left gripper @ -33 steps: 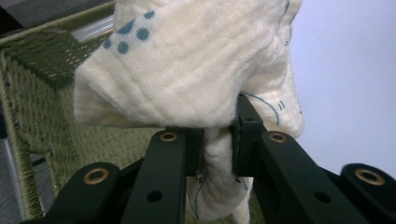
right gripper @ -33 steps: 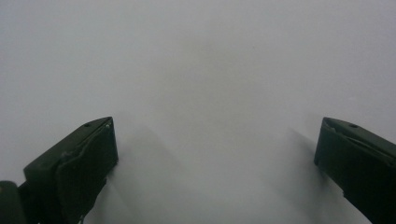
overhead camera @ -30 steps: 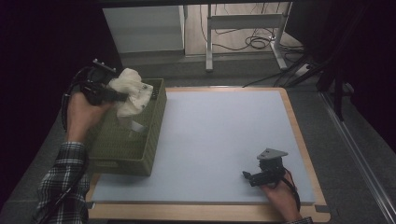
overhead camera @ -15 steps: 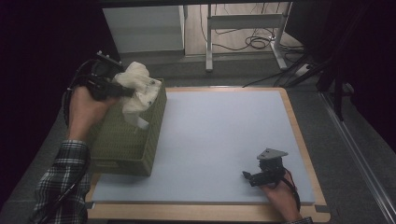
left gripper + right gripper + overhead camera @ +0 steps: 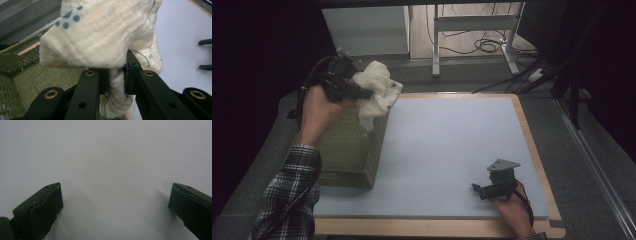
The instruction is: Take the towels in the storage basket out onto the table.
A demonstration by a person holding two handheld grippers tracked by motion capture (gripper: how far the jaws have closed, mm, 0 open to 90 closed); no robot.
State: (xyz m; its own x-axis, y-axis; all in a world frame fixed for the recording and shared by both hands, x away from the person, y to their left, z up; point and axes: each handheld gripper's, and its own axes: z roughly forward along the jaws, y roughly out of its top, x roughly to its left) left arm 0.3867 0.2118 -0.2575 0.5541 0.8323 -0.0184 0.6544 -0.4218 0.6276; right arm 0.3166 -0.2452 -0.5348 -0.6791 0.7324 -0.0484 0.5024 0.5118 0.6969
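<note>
A cream cloth (image 5: 374,92) with small blue marks hangs above the far end of the green woven basket (image 5: 344,150) at the table's left. My left gripper (image 5: 364,93) is shut on the cloth. In the left gripper view the cloth (image 5: 105,37) bulges over the jaws, and a bunched fold of it is pinched in my left gripper (image 5: 117,80). My right gripper (image 5: 476,189) rests near the front right of the pale blue mat (image 5: 452,145). It is open, its jaws wide apart over bare mat in the right gripper view, where my right gripper (image 5: 115,200) holds nothing.
The mat lies on a wooden board (image 5: 537,150) that edges it on the right and front. Beyond the table stand a grey cabinet (image 5: 367,30), a metal stand (image 5: 472,25) and cables on the floor. Dark floor flanks the table.
My left gripper has lifted the cloth up out of the basket and carried it toward the far end. The right gripper has stayed where it was.
</note>
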